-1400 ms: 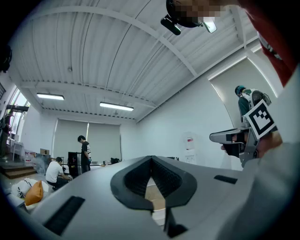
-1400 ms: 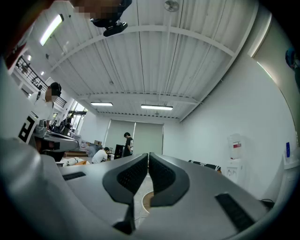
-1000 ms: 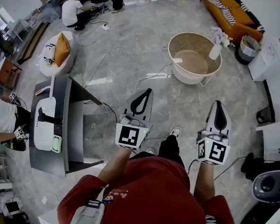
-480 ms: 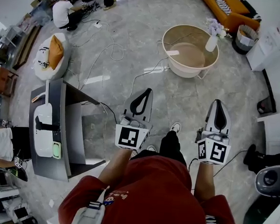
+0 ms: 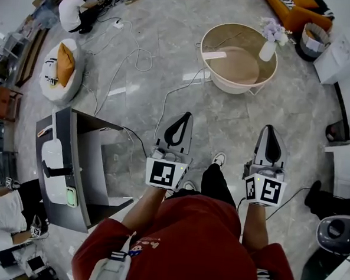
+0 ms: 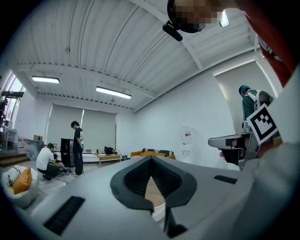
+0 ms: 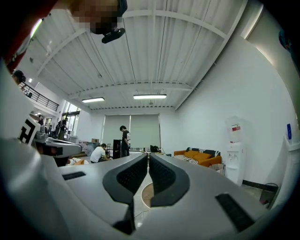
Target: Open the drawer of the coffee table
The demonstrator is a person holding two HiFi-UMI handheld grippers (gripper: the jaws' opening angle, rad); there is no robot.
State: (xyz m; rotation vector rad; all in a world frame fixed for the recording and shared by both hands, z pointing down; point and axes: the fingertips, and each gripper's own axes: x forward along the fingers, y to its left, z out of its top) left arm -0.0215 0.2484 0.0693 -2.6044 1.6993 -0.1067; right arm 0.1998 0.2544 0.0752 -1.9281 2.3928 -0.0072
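While left hand-held gripper (image 5: 186, 116) and right one (image 5: 271, 129) stay shut, coffee table (image 5: 234, 87) looks larger

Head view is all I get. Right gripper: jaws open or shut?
Observer: Shut. In the right gripper view, the right gripper has its jaws together with nothing between them.
Operator: Left one?
Observer: The left gripper has its tips meeting, and it is empty too.
Operator: Either lined up with the table?
Observer: Both, roughly. A slice of the round table shows through the gap behind each gripper's tips.
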